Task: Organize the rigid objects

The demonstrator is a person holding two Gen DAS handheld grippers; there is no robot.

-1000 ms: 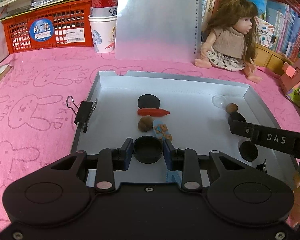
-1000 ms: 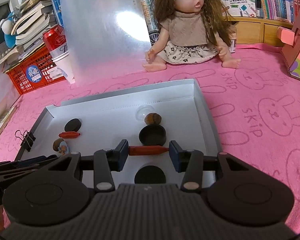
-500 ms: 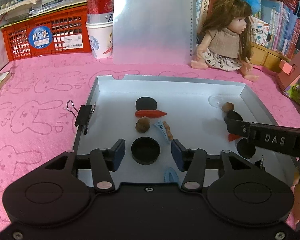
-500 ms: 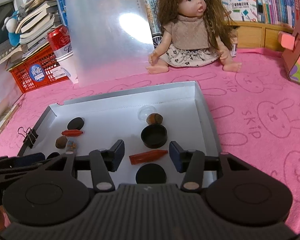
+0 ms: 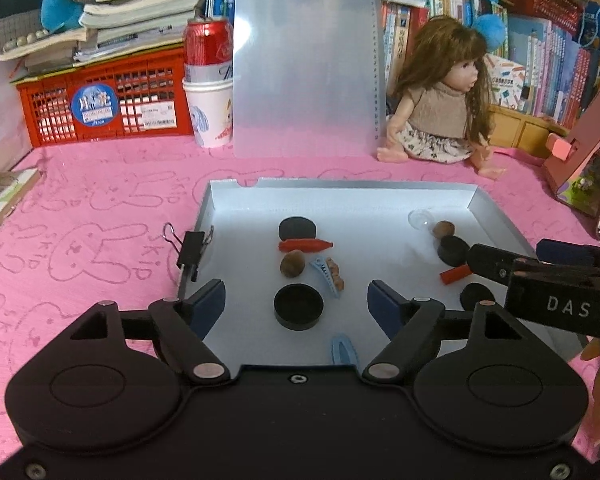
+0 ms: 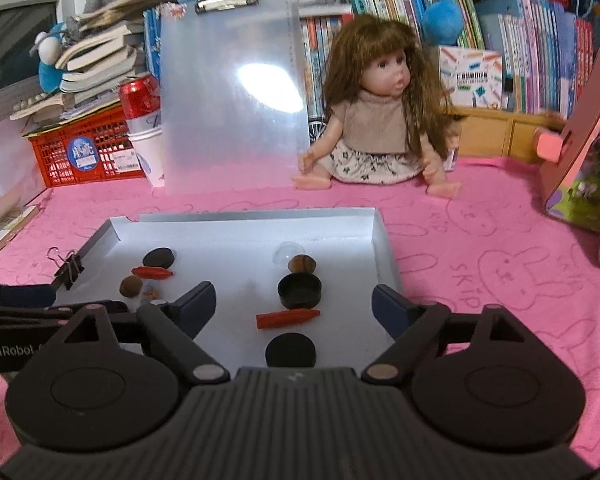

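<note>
Worktop covered by pink cloth [image 5: 100,216] with bunny outlines and "SKIP" print. Back edge: packed bookshelf [image 6: 512,56], low wooden drawer unit [image 6: 496,136] under it. Back-left corner: red plastic crate [image 5: 104,104] with stacked books [image 5: 120,16] on top, plush toys above. Far left in right wrist view, maybe a window or monitor [image 6: 16,40], too dark to tell. Indoor overhead light, glare on upright translucent clipboard [image 6: 232,104].

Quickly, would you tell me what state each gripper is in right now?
Left gripper: jaws opening, nothing gripped; the black cap sits free between them.
Right gripper: jaws opening, nothing gripped; the red piece lies free in the tray.
</note>
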